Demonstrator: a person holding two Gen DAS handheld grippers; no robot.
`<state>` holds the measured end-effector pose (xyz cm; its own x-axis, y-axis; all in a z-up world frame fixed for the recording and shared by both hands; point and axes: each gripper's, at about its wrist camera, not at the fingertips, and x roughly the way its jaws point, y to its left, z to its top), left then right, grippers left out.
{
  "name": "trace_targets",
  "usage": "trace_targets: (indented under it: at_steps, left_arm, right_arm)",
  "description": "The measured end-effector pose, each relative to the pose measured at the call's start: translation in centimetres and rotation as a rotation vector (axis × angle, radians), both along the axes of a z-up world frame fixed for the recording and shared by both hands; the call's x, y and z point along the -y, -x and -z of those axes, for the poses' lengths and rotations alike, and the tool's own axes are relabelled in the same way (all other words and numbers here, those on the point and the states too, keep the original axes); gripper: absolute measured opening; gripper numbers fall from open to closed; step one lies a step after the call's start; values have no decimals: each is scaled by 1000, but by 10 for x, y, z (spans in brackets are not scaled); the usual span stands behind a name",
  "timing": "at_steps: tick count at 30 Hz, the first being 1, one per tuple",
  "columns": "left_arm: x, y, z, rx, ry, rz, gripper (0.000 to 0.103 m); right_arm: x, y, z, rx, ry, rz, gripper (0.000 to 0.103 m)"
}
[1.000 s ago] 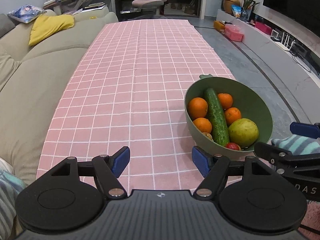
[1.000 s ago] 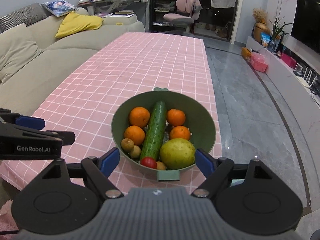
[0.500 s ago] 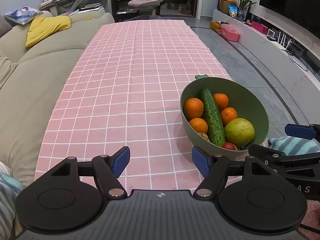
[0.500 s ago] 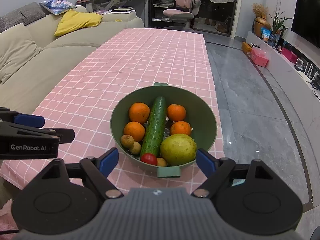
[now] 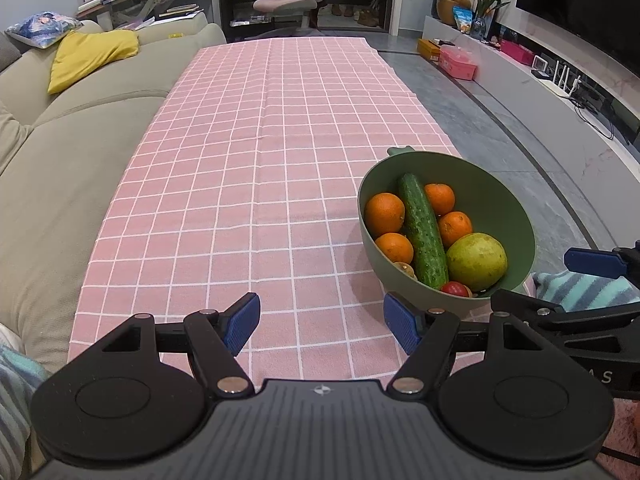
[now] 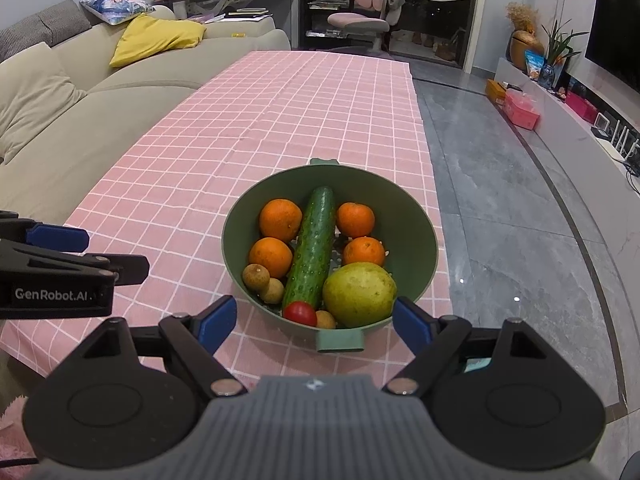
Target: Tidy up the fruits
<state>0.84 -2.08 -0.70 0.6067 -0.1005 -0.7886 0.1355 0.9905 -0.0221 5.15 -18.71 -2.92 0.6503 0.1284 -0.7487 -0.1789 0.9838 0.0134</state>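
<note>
A long counter [image 6: 248,120] wears a pink cloth with white squares. A tan sofa [image 6: 80,92] runs along its left edge, with a yellow pillow [image 6: 158,38] on top. A pink chair [image 6: 360,16] stands past the far end. Gray floor [image 6: 500,200] lies along the right edge.

A green bowl [image 6: 408,216] sits near the counter's near right corner. In it a cucumber [image 6: 314,252] lies down the middle, with four oranges [image 6: 280,220] beside it, two on each side. A big pear [image 6: 359,294], a red tomato [image 6: 300,313] and small brown fruits [image 6: 256,276] lie at the near side.

The left tongs [image 5: 322,322] are wide open and hold nothing, over the cloth just left of the bowl. The right tongs [image 6: 314,322] are wide open too, one tip on each side of the bowl's near rim.

Compared with a moment ago, both views look a little higher, and the bowl has not moved.
</note>
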Motion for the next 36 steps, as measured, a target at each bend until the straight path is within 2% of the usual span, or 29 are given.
trace_targets:
  at_steps: [36]
  left_arm:
    - [3,0,-2,5,1,10,83]
  right_arm:
    - [0,0,0,-6,-2,2,82]
